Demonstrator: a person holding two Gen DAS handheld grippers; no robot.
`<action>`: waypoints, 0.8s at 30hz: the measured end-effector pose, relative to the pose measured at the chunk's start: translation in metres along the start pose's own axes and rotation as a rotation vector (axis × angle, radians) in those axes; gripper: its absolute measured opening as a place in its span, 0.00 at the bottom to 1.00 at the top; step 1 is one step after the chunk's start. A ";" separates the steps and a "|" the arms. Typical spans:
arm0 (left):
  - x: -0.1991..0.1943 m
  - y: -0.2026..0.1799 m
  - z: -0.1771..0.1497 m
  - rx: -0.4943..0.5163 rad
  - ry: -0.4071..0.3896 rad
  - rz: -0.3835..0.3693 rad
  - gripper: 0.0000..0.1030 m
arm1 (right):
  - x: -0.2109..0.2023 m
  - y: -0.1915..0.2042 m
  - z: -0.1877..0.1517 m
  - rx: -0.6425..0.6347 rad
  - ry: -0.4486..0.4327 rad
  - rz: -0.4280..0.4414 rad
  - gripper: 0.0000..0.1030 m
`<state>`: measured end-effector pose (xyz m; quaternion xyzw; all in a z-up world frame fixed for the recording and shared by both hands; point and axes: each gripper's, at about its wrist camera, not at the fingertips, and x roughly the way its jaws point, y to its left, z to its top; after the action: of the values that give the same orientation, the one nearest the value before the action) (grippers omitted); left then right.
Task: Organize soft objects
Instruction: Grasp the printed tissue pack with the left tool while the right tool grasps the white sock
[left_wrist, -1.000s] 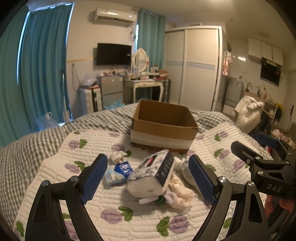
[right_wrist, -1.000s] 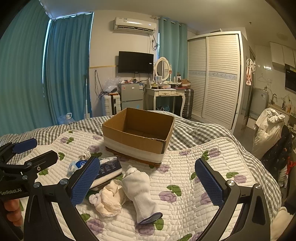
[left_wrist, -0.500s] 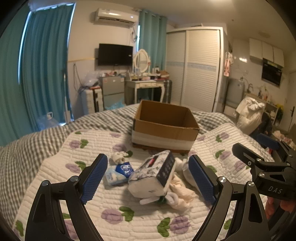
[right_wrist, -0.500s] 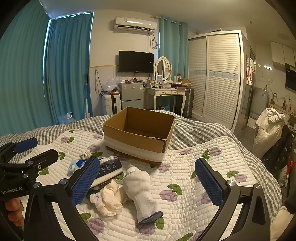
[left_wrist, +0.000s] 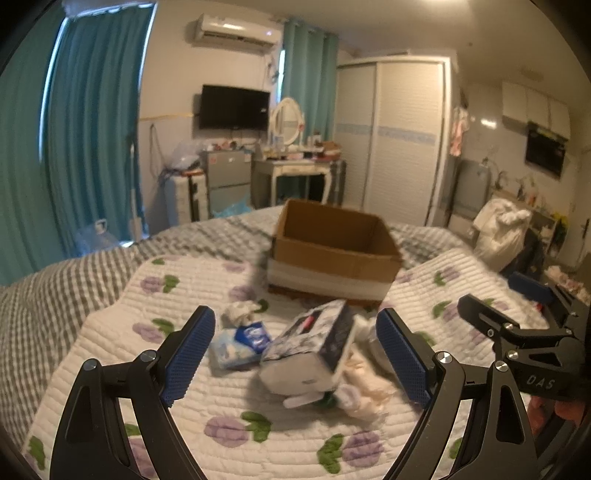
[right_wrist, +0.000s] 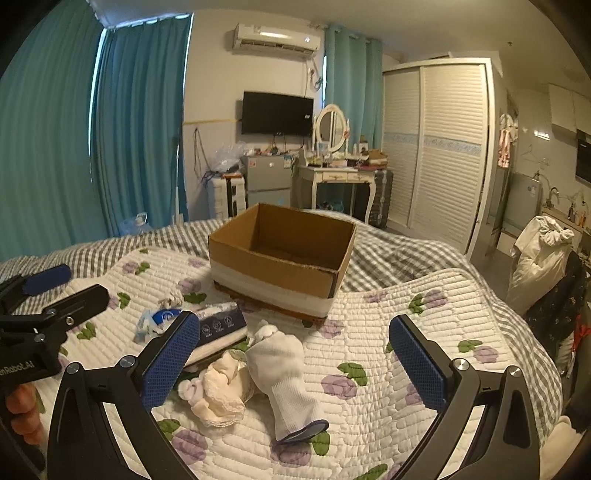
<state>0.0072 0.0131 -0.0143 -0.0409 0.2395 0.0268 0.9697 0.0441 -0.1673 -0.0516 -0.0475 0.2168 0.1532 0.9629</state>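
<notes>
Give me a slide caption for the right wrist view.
Open right gripper poised over a white sock and cream cloth on the quilt, empty cardboard box behind.

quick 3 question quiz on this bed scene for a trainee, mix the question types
1. True or false: the cardboard box already holds a sock.
2. The white sock lies: A) inside the box B) on the quilt C) in a gripper.
3. Fill in: the left gripper and right gripper are both ____.

Key: 1 false, no sock shows inside; 2 B; 3 open.
</notes>
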 end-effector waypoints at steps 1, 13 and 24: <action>0.005 0.001 -0.002 0.003 0.016 0.012 0.88 | 0.007 -0.001 -0.001 0.000 0.015 -0.004 1.00; 0.063 -0.007 -0.030 0.018 0.200 0.008 0.87 | 0.117 -0.010 -0.046 0.074 0.344 0.113 0.73; 0.103 -0.006 -0.037 -0.050 0.282 -0.043 0.86 | 0.093 -0.011 -0.039 0.069 0.268 0.132 0.29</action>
<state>0.0813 0.0073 -0.0943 -0.0737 0.3715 0.0058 0.9255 0.1117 -0.1584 -0.1263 -0.0198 0.3512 0.2011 0.9142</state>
